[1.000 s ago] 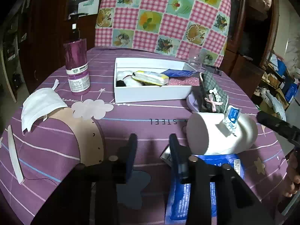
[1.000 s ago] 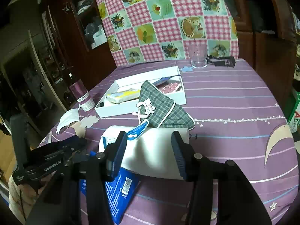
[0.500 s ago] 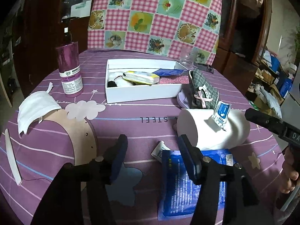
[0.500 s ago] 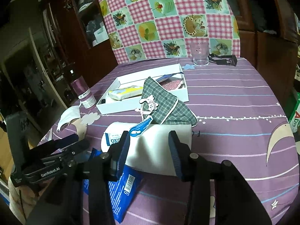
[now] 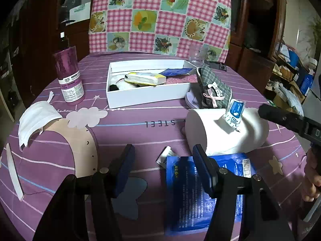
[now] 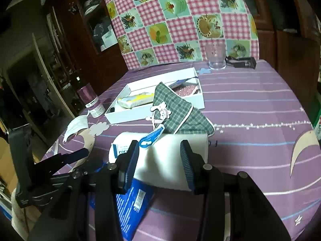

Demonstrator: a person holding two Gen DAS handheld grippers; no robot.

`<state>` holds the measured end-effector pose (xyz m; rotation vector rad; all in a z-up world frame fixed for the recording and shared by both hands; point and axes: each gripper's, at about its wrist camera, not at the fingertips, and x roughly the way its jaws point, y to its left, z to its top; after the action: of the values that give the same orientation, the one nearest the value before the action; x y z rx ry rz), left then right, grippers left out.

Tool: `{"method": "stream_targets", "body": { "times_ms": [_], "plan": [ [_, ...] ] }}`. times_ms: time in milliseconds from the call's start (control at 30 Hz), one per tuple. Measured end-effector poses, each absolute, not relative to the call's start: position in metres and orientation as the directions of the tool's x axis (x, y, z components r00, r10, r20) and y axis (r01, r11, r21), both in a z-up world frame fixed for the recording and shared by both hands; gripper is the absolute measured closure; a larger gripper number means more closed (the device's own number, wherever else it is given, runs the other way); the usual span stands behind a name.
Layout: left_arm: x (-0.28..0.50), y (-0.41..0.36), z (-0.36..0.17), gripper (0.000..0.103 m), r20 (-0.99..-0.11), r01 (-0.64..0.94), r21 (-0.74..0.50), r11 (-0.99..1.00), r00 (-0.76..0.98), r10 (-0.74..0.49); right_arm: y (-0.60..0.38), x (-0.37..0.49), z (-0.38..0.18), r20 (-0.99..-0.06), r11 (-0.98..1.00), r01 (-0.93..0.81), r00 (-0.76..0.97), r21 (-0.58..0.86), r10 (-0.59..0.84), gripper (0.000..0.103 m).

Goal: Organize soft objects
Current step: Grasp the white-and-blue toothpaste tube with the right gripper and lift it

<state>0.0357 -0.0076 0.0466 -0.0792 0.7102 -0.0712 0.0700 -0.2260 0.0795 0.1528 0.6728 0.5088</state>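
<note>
Straddling the white roll — apparently untouched — right gripper.

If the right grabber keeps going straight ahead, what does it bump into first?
Most likely the white paper roll lying on its side: the open right gripper points straight at it, fingers either side. The little blue packet on top sits just beyond. Exact depth is hard to judge.

both cameras ride low and close over the purple table, looking along their own fingers; left faces the white box, right looks from the side; both share the white roll.
</note>
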Motion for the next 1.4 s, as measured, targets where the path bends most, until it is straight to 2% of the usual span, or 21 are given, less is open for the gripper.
{"method": "stream_targets", "body": {
  "times_ms": [133, 233, 433, 567, 600, 900, 1067, 1333, 1400],
  "plan": [
    [0.035, -0.009, 0.048, 0.043, -0.644, 0.05, -0.104, 0.993, 0.758, -0.106, -0.222, 0.084, 0.086, -0.541, 0.86, -0.415, 0.669, 0.296, 0.51, 0.059],
    [0.035, -0.01, 0.049, 0.043, -0.637, 0.059, -0.118, 0.991, 0.762, -0.121, -0.213, 0.1, 0.085, -0.571, 0.846, -0.431, 0.626, 0.314, 0.531, 0.059],
    [0.03, -0.011, 0.058, 0.043, -0.571, 0.078, -0.155, 0.985, 0.806, -0.154, -0.194, 0.117, 0.078, -0.62, 0.867, -0.432, 0.617, 0.247, 0.484, 0.059],
    [0.032, -0.013, 0.057, 0.043, -0.582, 0.063, -0.136, 0.989, 0.803, -0.131, -0.19, 0.113, 0.071, -0.648, 0.871, -0.447, 0.606, 0.202, 0.461, 0.059],
    [0.033, -0.013, 0.056, 0.043, -0.588, 0.062, -0.135, 0.989, 0.799, -0.13, -0.189, 0.111, 0.071, -0.647, 0.874, -0.447, 0.613, 0.188, 0.453, 0.06],
    [0.034, -0.011, 0.052, 0.043, -0.608, 0.033, -0.102, 0.994, 0.789, -0.089, -0.181, 0.096, 0.071, -0.63, 0.896, -0.441, 0.683, 0.048, 0.37, 0.096],
    [0.034, -0.01, 0.051, 0.043, -0.613, 0.032, -0.101, 0.994, 0.785, -0.088, -0.186, 0.091, 0.074, -0.609, 0.894, -0.443, 0.689, 0.074, 0.392, 0.101],
    [0.032, -0.012, 0.052, 0.043, -0.607, 0.057, -0.111, 0.992, 0.786, -0.113, -0.2, 0.077, 0.091, -0.538, 0.877, -0.456, 0.707, 0.15, 0.46, 0.102],
    [0.031, -0.014, 0.052, 0.037, -0.609, 0.074, -0.115, 0.991, 0.782, -0.129, -0.204, 0.075, 0.093, -0.53, 0.873, -0.456, 0.704, 0.174, 0.473, 0.102]
  ]
}}
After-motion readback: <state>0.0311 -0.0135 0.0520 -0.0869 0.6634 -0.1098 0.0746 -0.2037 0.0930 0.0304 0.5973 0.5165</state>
